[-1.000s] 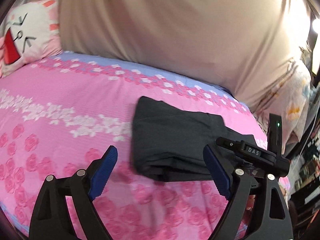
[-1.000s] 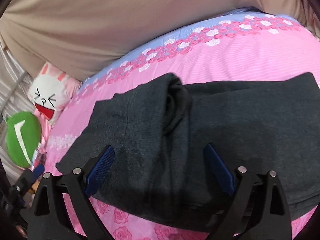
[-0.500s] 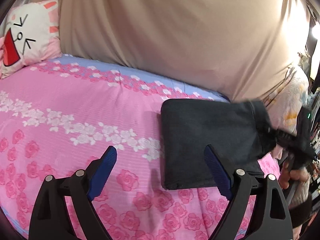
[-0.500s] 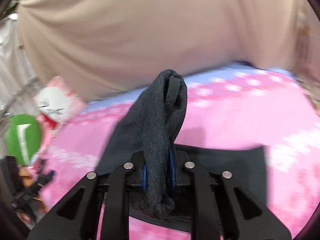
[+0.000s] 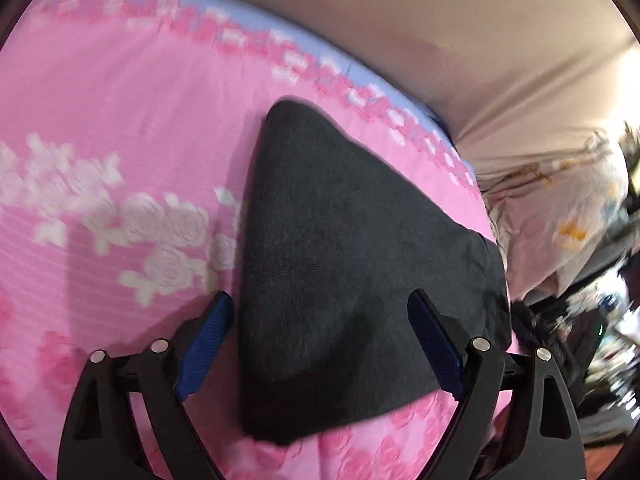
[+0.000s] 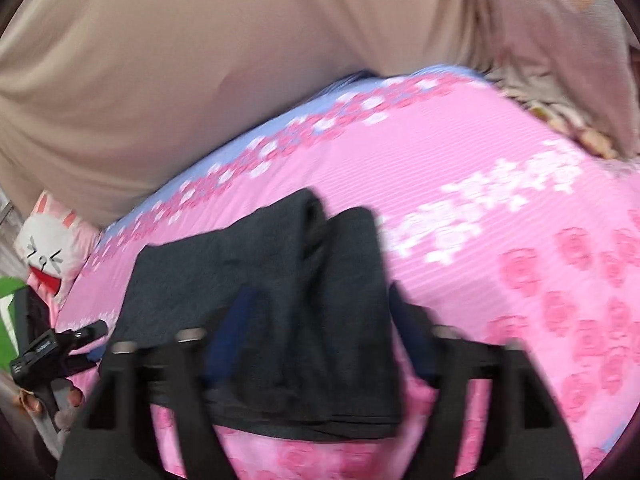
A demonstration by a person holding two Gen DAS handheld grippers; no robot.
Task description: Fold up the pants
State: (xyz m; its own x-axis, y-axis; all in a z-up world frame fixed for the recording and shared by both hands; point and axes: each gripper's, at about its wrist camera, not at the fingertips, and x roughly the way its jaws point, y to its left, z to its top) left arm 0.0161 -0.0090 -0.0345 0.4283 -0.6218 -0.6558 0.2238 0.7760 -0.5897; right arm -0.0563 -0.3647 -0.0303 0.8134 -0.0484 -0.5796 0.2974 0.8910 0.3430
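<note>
Dark grey pants [image 5: 340, 264] lie folded into a compact wedge on the pink flowered bed sheet [image 5: 100, 120]. My left gripper [image 5: 318, 316] hovers just above their near part, its jaws opening wide, blue pads clear of the cloth. In the right wrist view, which is blurred, the pants [image 6: 280, 280] show a raised fold ridge at the far end. My right gripper [image 6: 320, 320] straddles them with jaws opening and the pads off the cloth. The left gripper [image 6: 52, 348] shows at the left edge there, held by a hand [image 6: 36, 398].
A beige drape [image 5: 440, 40] hangs behind the bed. A bunny-face pillow [image 6: 44, 248] and a green object [image 6: 8, 320] sit at one end. A pale flowered blanket [image 5: 560, 208] and dark clutter [image 5: 600, 360] lie past the bed's edge.
The right gripper shut on a fold of the pants, lifted it across, and has now let go. The left gripper moved in lower, over the folded pants.
</note>
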